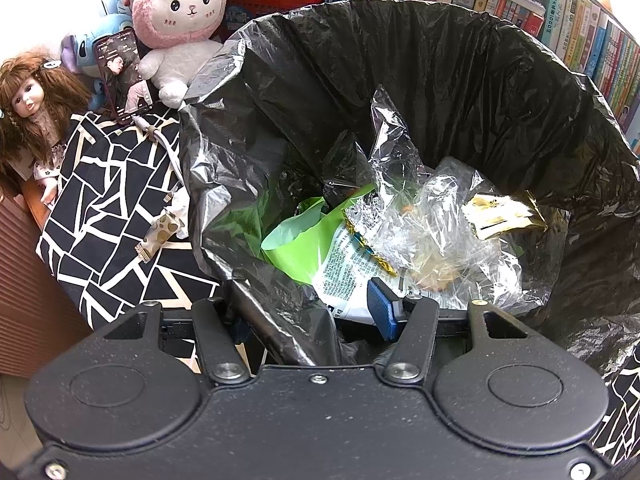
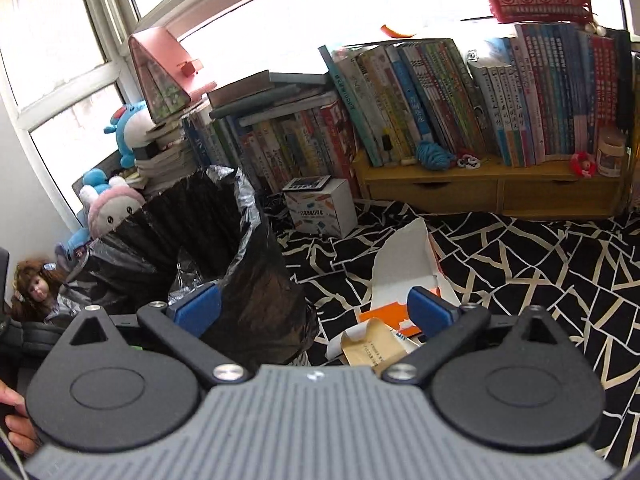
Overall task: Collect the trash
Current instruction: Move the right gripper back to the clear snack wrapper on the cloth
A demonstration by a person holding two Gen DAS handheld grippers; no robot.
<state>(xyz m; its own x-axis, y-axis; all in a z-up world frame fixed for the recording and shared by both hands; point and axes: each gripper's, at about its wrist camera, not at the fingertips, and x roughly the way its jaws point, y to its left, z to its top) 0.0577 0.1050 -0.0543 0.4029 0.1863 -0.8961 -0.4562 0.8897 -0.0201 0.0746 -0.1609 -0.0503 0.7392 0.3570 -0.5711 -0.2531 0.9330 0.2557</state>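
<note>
A: Left gripper [image 1: 316,322] is right at the near rim of the black bin liner [image 1: 440,80] — a fold of liner sits between its fingers.

B: And inside?

A: Clear crumpled plastic [image 1: 416,216], a green bag [image 1: 296,236], a gold foil wrapper [image 1: 504,218].

B: Outside it?

A: Pink-hooded plush bunny [image 1: 180,20], a phone [image 1: 122,74] propped beside it, a doll [image 1: 30,100] — all on the black-and-white cloth [image 1: 108,216].

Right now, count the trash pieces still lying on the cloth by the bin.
2 in the right wrist view: an orange and white box lying torn open right of the bin, and a tan paper just in front of it. More may be hidden behind the gripper.
</note>
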